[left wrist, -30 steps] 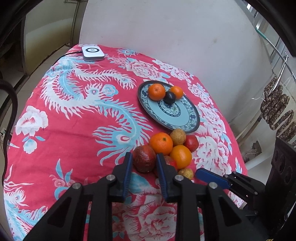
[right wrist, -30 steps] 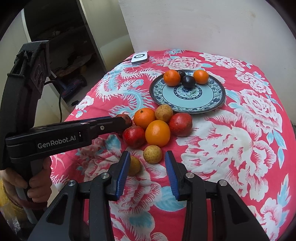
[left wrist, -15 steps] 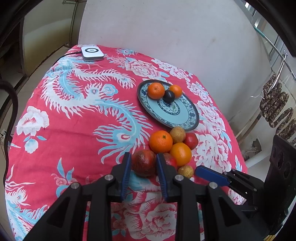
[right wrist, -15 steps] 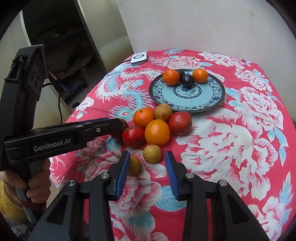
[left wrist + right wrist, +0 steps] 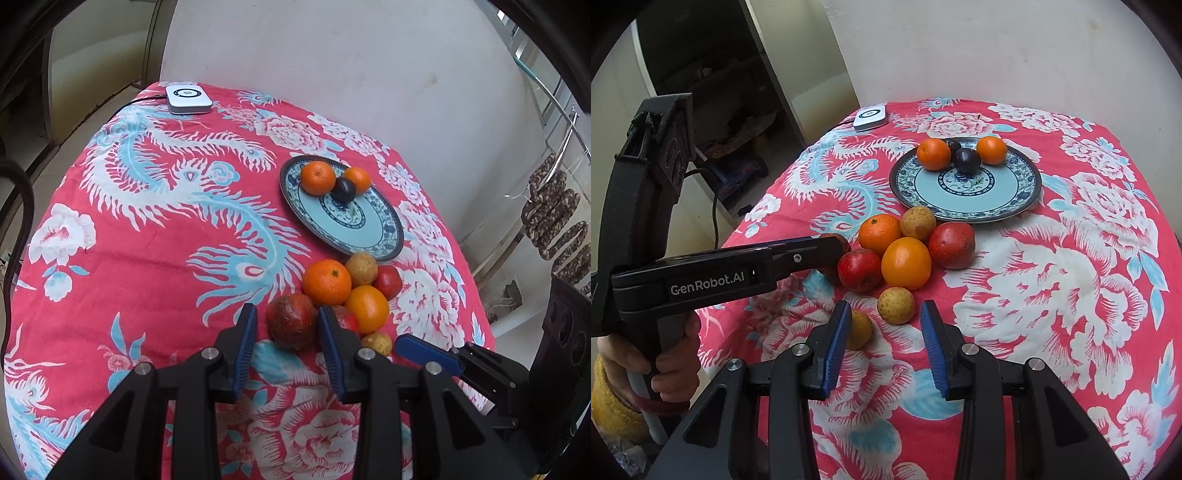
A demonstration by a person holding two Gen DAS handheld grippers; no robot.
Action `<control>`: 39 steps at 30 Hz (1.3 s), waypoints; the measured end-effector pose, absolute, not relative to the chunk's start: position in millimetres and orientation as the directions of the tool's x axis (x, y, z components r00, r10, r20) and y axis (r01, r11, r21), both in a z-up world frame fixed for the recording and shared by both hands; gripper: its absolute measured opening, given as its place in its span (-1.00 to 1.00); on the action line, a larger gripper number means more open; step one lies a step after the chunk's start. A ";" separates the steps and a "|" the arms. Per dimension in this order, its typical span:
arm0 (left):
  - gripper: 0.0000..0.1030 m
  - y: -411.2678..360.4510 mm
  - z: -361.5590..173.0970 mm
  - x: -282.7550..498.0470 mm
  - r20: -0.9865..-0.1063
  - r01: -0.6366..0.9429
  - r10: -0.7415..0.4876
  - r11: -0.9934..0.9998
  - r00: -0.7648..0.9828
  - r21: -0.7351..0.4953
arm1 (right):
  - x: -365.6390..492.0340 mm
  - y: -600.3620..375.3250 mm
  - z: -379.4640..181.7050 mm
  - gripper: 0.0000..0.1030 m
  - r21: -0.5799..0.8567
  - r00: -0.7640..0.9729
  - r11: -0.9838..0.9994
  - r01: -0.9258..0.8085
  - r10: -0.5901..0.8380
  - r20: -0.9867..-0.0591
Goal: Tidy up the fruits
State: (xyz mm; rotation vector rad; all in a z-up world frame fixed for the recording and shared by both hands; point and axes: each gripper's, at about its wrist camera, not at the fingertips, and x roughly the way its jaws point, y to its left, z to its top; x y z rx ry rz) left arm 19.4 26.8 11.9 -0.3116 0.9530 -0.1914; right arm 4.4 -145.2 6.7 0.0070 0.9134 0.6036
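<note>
A dark red fruit (image 5: 291, 325) rests on the cloth between the jaws of my left gripper (image 5: 287, 310). The jaws are opening, and a gap shows at the left pad. Beside it lies a pile of two oranges (image 5: 327, 282), a tan fruit (image 5: 361, 264), red fruits (image 5: 388, 282) and a small yellow one (image 5: 376, 343). The blue patterned plate (image 5: 369, 240) holds two oranges and a dark plum (image 5: 343, 190). My right gripper (image 5: 885, 308) is open and holds nothing. A small tan fruit (image 5: 897, 304) lies just past its tips, and a yellow one (image 5: 860, 328) sits behind its left finger.
A red flowered cloth (image 5: 1071, 277) covers the round table. A white device (image 5: 188, 99) with a cable sits at the far edge. A wall stands behind the table, and a metal rack (image 5: 554, 221) is at the right. A hand (image 5: 665, 369) holds the left gripper's handle.
The left gripper's jaws, shut on the dark red fruit earlier, have parted a little. The fruit stays between them. The right gripper has not moved.
</note>
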 end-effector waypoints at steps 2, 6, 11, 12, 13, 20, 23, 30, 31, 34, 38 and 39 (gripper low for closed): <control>-0.41 26.7 12.2 19.1 -0.765 0.032 -0.307 0.936 0.566 -0.351 | 4.3 -145.5 7.0 -0.22 0.255 0.460 0.836 -0.486 0.493 -0.739; -0.41 26.2 13.2 18.8 -0.764 0.036 -0.307 0.936 0.567 -0.350 | 4.5 -147.0 9.1 -0.22 0.258 0.469 0.839 -0.479 0.493 -0.732; -0.41 29.4 18.2 15.8 -0.757 0.033 -0.301 0.937 0.580 -0.348 | 6.9 -150.8 10.0 -0.22 0.268 0.480 0.848 -0.457 0.489 -0.729; -0.41 29.9 19.0 16.0 -0.755 0.032 -0.300 0.937 0.583 -0.348 | 7.8 -152.0 9.6 -0.23 0.273 0.479 0.850 -0.452 0.489 -0.729; -0.41 30.9 20.2 15.5 -0.754 0.030 -0.298 0.937 0.586 -0.347 | 8.8 -152.3 9.1 -0.25 0.277 0.477 0.851 -0.447 0.489 -0.730; -0.41 33.5 22.5 14.7 -0.752 0.026 -0.289 0.940 0.592 -0.340 | 13.7 -148.5 4.3 -0.47 0.288 0.454 0.849 -0.443 0.489 -0.745; -0.41 33.6 22.6 14.7 -0.752 0.027 -0.288 0.940 0.593 -0.339 | 14.0 -147.2 4.7 -0.53 0.281 0.456 0.850 -0.446 0.486 -0.745; -0.41 31.5 23.8 13.6 -0.753 0.032 -0.281 0.944 0.595 -0.328 | 13.4 -148.2 4.2 -0.56 0.275 0.460 0.851 -0.447 0.482 -0.746; -0.41 31.0 23.8 13.8 -0.753 0.032 -0.281 0.945 0.595 -0.327 | 12.7 -148.1 4.7 -0.56 0.272 0.461 0.850 -0.452 0.483 -0.744; -0.41 29.2 25.1 13.4 -0.754 0.034 -0.280 0.945 0.594 -0.325 | 10.0 -148.8 7.4 -0.56 0.266 0.469 0.847 -0.461 0.487 -0.737; -0.41 27.2 29.2 10.3 -0.749 0.042 -0.279 0.947 0.601 -0.319 | 6.3 -152.2 11.7 -0.56 0.269 0.482 0.848 -0.457 0.490 -0.726; -0.41 26.8 30.5 9.5 -0.747 0.044 -0.279 0.947 0.603 -0.318 | 5.8 -153.7 12.9 -0.56 0.270 0.487 0.849 -0.454 0.490 -0.723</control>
